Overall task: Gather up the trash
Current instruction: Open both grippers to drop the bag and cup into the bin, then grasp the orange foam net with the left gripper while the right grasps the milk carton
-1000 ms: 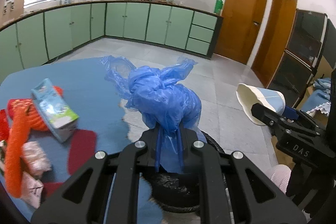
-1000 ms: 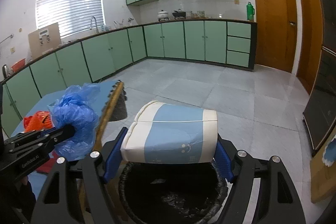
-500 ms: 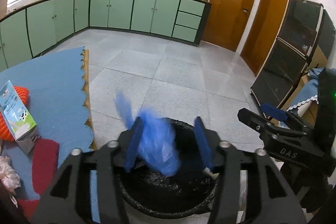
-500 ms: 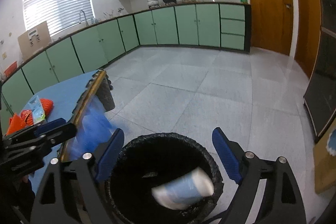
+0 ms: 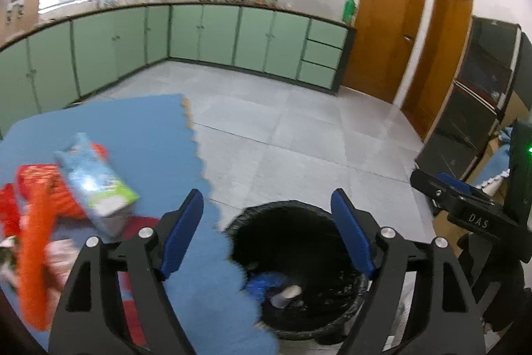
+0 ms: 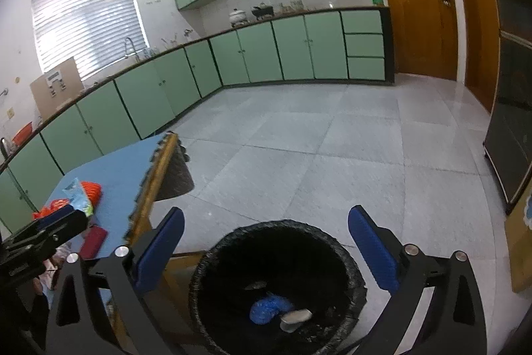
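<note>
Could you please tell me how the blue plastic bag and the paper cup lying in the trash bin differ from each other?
The blue plastic bag is a bright blue, crumpled, rounded bundle, while the paper cup looks pale whitish, lies on its side and seems flattened. The bag is the bulkier of the two; the cup looks smaller. The bag sits to the left in the right wrist view, the cup beside it on the right. Both rest at the bottom of the black-lined trash bin.
</note>
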Tool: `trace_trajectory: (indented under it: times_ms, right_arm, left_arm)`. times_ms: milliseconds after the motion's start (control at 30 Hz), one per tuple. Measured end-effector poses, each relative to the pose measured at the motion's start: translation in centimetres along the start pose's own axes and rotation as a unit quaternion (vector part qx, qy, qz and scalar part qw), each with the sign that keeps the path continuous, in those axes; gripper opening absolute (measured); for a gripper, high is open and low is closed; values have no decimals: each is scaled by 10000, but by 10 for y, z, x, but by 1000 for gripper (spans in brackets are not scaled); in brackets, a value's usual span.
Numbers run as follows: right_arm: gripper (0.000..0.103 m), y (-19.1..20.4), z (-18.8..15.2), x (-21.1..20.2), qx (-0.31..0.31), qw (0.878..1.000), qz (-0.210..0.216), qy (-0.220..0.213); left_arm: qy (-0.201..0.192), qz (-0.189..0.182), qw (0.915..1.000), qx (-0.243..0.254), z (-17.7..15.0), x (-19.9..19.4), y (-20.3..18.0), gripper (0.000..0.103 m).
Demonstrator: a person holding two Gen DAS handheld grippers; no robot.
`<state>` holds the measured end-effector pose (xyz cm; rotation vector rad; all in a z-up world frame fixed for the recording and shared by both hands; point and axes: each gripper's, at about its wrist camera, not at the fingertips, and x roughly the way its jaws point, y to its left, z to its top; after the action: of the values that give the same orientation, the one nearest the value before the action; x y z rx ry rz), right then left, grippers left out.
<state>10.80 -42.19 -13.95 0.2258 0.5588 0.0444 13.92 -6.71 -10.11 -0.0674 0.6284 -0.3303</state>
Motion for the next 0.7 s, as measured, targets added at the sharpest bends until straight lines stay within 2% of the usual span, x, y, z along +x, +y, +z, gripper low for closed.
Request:
trace_trajectory:
  times_ms: [200,433,700]
  right_arm:
    - [97,49,-1,-10,-293,9990,318,-85]
    - [97,114,-14,-8,-554,9947,866,-49]
    - [97,175,-44,8,-802,9922,949,83]
  left_arm:
    - [-307,700,9969,-165,-5,-52,42,80]
    - [-507,1502,9859,-530,-19,-103,96,80]
    - [-459,1963,9762,-795,-41,-127,129,80]
